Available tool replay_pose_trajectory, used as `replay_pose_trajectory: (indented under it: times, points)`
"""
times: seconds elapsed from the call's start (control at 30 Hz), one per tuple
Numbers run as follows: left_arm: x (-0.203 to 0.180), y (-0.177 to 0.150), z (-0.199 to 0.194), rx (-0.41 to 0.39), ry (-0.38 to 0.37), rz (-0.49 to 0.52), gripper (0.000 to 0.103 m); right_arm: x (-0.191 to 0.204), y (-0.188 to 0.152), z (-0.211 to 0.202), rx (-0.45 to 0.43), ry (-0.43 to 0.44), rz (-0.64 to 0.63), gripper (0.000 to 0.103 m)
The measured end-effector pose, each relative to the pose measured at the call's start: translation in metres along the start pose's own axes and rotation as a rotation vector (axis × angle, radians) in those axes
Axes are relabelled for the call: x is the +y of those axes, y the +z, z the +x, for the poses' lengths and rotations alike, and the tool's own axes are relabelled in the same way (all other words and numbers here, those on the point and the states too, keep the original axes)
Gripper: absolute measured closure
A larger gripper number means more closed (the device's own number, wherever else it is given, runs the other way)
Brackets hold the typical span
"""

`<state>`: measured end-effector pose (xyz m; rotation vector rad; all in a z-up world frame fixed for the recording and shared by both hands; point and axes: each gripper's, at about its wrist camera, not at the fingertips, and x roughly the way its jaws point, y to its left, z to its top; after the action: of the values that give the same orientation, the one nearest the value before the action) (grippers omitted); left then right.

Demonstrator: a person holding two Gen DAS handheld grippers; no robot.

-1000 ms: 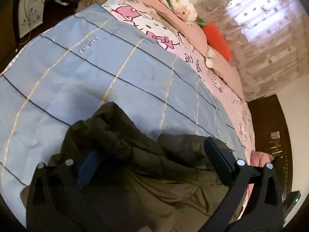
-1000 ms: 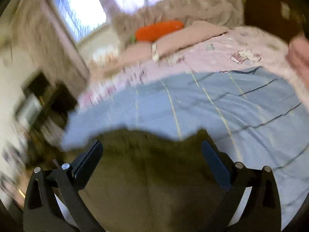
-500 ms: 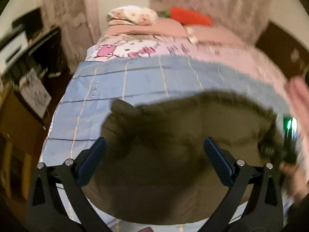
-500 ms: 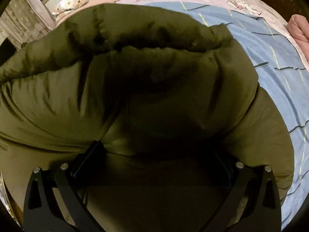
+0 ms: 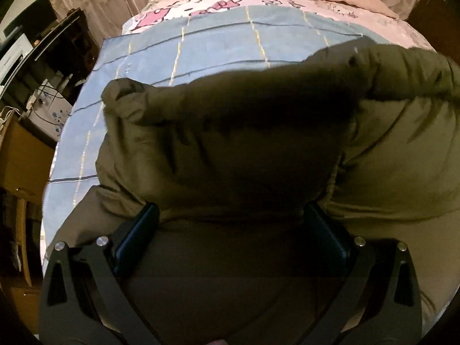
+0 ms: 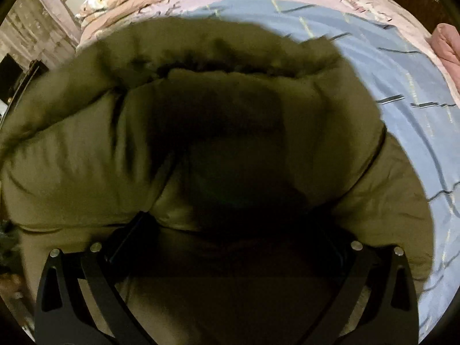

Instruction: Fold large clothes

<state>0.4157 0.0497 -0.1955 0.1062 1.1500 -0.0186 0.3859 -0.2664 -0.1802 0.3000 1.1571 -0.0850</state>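
A bulky olive-green padded jacket (image 5: 230,155) lies bunched on the blue striped sheet (image 5: 218,43) of a bed. It fills most of both views. My left gripper (image 5: 230,218) hovers right at it, jaws spread wide, and a thick fold of jacket bulges over the blue-padded fingertips (image 5: 138,227). In the right wrist view the same jacket (image 6: 86,155) swells up in front of my right gripper (image 6: 233,230), also open wide. Its fingertips are partly buried under the dark fold, and no fabric is pinched in either one.
Pink patterned bedding (image 5: 201,5) and pillows (image 6: 109,0) lie at the head of the bed. Dark furniture and a white appliance (image 5: 49,106) stand past the bed's left edge. A pink folded cloth (image 6: 448,43) sits at the right edge. Bare blue sheet (image 6: 402,86) shows beyond the jacket.
Both grippers have come down close onto the jacket, which now fills the views. The left view swung from across the bed to facing its head. Both stayed open.
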Motion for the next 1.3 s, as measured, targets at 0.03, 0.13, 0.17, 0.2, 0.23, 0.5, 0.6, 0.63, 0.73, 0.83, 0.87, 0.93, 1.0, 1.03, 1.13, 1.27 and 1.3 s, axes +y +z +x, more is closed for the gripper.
replay_pose_trajectory:
  times: [0.03,0.13,0.17,0.2,0.23,0.5,0.6,0.63,0.73,0.83,0.87,0.93,1.0,1.03,1.13,1.27,1.3]
  points:
    - [0.000,-0.002,0.003,-0.001,-0.002,-0.003,0.002,0.006,0.001,-0.017,-0.040,-0.001,-0.015,0.001]
    - [-0.001,-0.002,0.009,-0.003,-0.001,-0.011,0.002,0.034,-0.002,-0.065,-0.148,0.029,-0.072,0.001]
    - [-0.002,-0.002,0.011,-0.001,0.002,-0.008,0.002,0.041,-0.005,-0.072,-0.160,0.043,-0.084,0.001]
    - [-0.003,-0.001,0.012,0.002,0.003,-0.009,0.002,0.055,-0.010,-0.077,-0.167,0.054,-0.105,0.001]
    - [-0.004,-0.001,0.013,0.005,0.002,-0.009,0.002,0.065,-0.014,-0.075,-0.159,0.053,-0.118,0.001]
    - [-0.002,-0.005,-0.042,-0.084,-0.029,-0.019,0.003,0.085,-0.039,0.034,-0.005,-0.051,-0.139,0.001]
    - [-0.029,-0.017,-0.071,-0.130,-0.032,0.063,0.002,0.086,-0.037,0.042,-0.012,-0.058,-0.140,0.001]
    - [-0.039,-0.022,-0.077,-0.145,-0.030,0.082,0.002,0.086,-0.037,0.043,-0.014,-0.056,-0.141,0.001]
    - [-0.074,-0.034,-0.078,-0.170,-0.014,0.136,0.002,0.081,-0.036,0.046,-0.021,-0.028,-0.145,0.001]
    - [-0.078,-0.033,-0.039,-0.106,-0.018,0.056,0.002,0.067,-0.033,0.037,-0.058,-0.018,-0.132,0.001]
    - [-0.075,-0.033,-0.031,-0.092,-0.024,0.037,0.002,0.061,-0.032,0.028,-0.075,-0.015,-0.123,0.001]
    - [-0.080,-0.033,-0.017,-0.101,0.017,0.054,0.002,0.054,-0.031,0.009,-0.122,-0.057,-0.123,0.001]
    - [-0.087,-0.033,-0.013,-0.114,0.049,0.065,0.002,0.040,-0.030,-0.023,-0.190,-0.070,-0.106,0.001]
    - [-0.090,-0.033,-0.008,-0.115,0.063,0.073,0.002,0.033,-0.031,-0.038,-0.211,-0.067,-0.102,0.001]
    - [-0.093,-0.031,0.002,-0.101,0.076,0.076,0.002,0.015,-0.042,-0.084,-0.237,-0.063,-0.122,0.001]
    - [-0.097,-0.027,-0.010,-0.089,0.101,0.091,0.002,0.008,-0.076,-0.134,-0.229,-0.077,-0.158,0.001]
    - [-0.092,-0.028,-0.024,-0.088,0.092,0.065,0.002,0.007,-0.084,-0.147,-0.232,-0.073,-0.155,0.001]
